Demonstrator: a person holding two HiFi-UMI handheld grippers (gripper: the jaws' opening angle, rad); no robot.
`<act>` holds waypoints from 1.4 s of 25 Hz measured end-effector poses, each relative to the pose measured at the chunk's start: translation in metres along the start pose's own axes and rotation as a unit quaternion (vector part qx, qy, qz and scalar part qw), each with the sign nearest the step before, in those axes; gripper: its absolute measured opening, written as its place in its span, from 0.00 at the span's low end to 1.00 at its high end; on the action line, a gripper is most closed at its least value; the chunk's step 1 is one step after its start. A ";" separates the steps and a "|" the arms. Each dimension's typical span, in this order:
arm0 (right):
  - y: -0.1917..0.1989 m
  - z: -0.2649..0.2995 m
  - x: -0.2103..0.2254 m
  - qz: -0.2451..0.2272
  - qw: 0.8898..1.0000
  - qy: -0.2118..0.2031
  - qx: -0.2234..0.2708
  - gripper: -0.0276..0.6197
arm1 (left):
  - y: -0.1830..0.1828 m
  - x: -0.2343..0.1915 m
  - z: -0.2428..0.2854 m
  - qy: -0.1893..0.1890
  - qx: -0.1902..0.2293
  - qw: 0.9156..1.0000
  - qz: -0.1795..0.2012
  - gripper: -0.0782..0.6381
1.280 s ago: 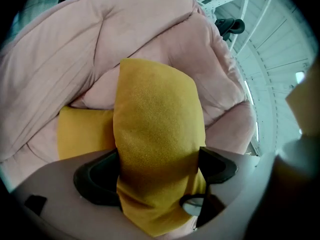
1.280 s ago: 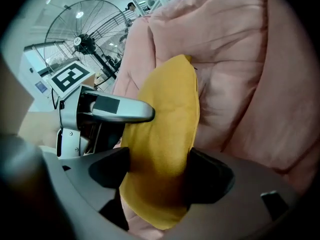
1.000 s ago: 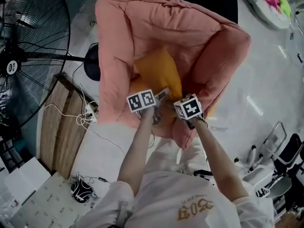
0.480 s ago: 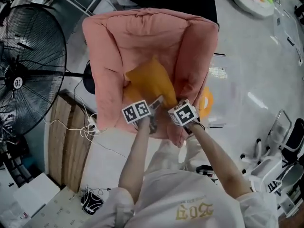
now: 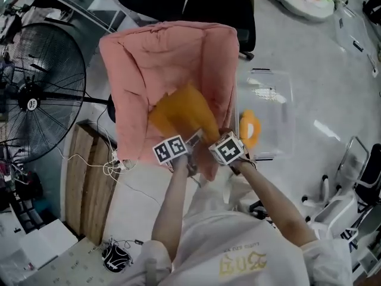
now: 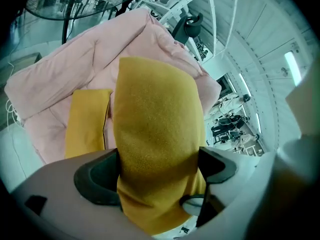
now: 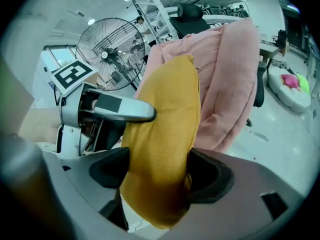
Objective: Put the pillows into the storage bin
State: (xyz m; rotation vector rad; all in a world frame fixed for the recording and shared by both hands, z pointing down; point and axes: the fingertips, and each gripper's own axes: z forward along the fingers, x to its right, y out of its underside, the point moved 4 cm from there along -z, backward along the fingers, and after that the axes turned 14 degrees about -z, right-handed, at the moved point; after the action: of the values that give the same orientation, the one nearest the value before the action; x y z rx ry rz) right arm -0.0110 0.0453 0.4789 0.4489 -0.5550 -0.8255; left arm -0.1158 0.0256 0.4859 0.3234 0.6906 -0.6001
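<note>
Both grippers hold one mustard-yellow pillow (image 5: 178, 113) by its near edge, in front of a big pink padded seat (image 5: 137, 64). My left gripper (image 5: 188, 143) is shut on the pillow (image 6: 155, 129), which fills the gap between its jaws. My right gripper (image 5: 218, 139) is shut on the same pillow (image 7: 162, 129) beside it. A clear plastic storage bin (image 5: 275, 94) stands on the floor right of the seat, with a yellow-orange thing (image 5: 250, 130) inside. In the left gripper view a flat yellow piece (image 6: 87, 121) lies against the pink seat; I cannot tell whether it is a separate pillow.
A large black floor fan (image 5: 33, 103) stands at the left, with a wooden board (image 5: 83, 189) and white cables (image 5: 110, 159) below it. A black office chair (image 5: 223, 11) is behind the pink seat. More chair legs (image 5: 351, 183) show at the right edge.
Both grippers have risen with the yellow pillow and drawn it out of the pink seat toward me. The clear bin has come into view on the right.
</note>
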 end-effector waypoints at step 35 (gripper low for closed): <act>0.221 -0.121 0.077 0.126 0.990 0.059 0.020 0.63 | 0.208 0.093 0.134 -0.034 -0.106 0.988 0.104 0.80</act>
State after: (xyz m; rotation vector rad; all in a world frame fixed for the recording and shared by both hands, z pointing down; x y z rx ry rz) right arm 0.2299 0.1365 0.5339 0.4506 -0.5069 -0.5434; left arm 0.1357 0.0883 0.5380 0.1726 0.6399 -0.3333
